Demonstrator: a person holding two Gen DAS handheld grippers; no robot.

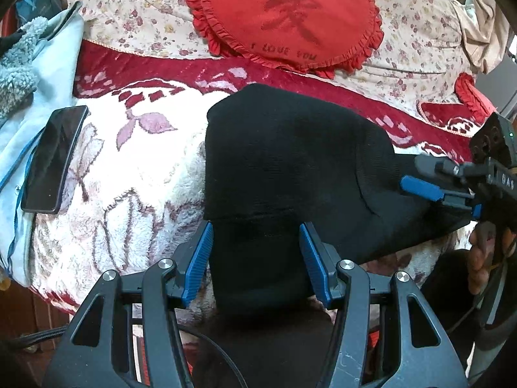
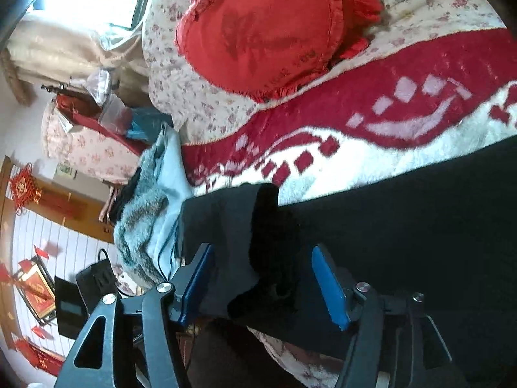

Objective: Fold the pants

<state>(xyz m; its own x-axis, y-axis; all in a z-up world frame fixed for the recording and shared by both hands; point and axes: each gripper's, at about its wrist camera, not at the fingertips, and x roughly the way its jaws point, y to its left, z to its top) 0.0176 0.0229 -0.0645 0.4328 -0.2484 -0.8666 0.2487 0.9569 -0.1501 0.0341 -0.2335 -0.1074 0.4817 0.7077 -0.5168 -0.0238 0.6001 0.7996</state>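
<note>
Black pants [image 1: 290,161] lie folded over on a white and red fleece blanket [image 1: 135,161] on the bed. My left gripper [image 1: 257,242] is open, its blue pads on either side of the pants' near end, which hangs over the bed edge. My right gripper [image 1: 429,190] comes in from the right at the pants' right edge. In the right wrist view the right gripper [image 2: 261,278] is open around a bunched fold of the pants [image 2: 404,226].
A black phone [image 1: 53,158] lies on a pale blue garment [image 1: 42,74] at the left. A red heart cushion [image 1: 287,16] rests on a floral quilt [image 1: 135,13] at the back. The bed edge runs along the bottom.
</note>
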